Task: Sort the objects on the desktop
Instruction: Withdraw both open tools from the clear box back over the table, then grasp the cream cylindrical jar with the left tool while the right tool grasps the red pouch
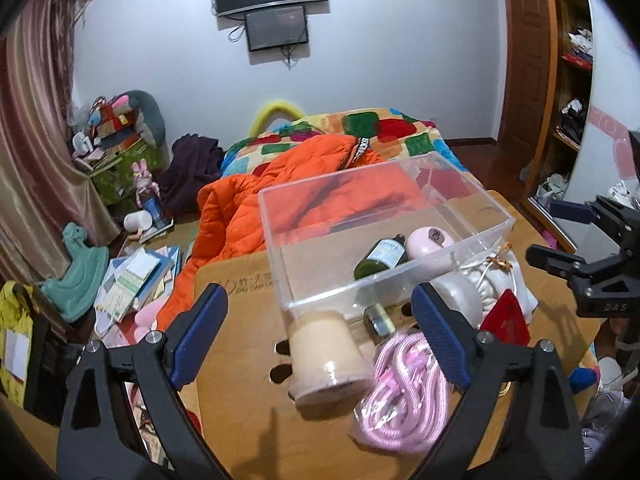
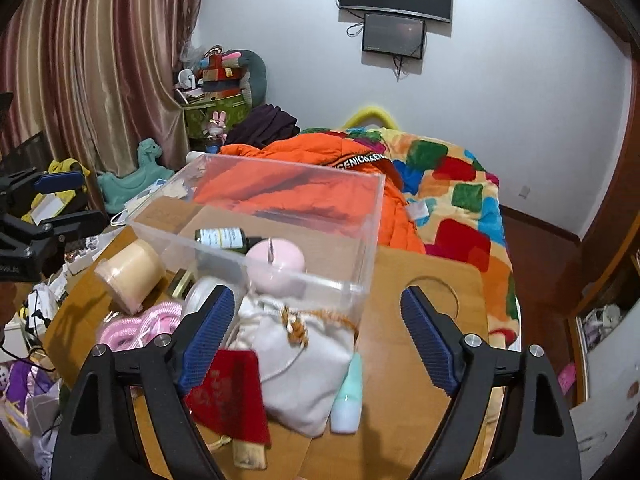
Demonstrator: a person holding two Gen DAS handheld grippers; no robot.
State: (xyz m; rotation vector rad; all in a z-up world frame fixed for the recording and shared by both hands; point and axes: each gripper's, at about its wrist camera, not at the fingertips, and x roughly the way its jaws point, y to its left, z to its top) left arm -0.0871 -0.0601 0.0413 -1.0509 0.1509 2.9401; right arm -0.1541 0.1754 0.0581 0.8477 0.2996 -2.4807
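A clear plastic box (image 1: 492, 208) (image 2: 360, 248) stands on the wooden table (image 1: 248, 432) (image 2: 432, 272). Inside lie a dark green bottle (image 1: 380, 258) (image 2: 222, 237) and a pink round item (image 1: 428, 242) (image 2: 275, 264). In front of the box lie a beige cylinder (image 1: 326, 354) (image 2: 130, 272), a pink rope bundle (image 1: 404, 400) (image 2: 136, 326), a white drawstring pouch (image 2: 304, 368) (image 1: 496, 280), a red pouch (image 2: 230, 396) (image 1: 506, 318) and a small mint bottle (image 2: 348, 396). My left gripper (image 1: 318, 340) is open above the cylinder. My right gripper (image 2: 318, 344) is open above the white pouch.
A white round jar (image 1: 460, 296) (image 2: 200, 294) and a small dark jar (image 1: 380, 320) lie by the box. A bed with an orange quilt (image 1: 248, 208) (image 2: 304, 184) lies behind the table. Books and toys clutter the floor at left (image 1: 136, 280).
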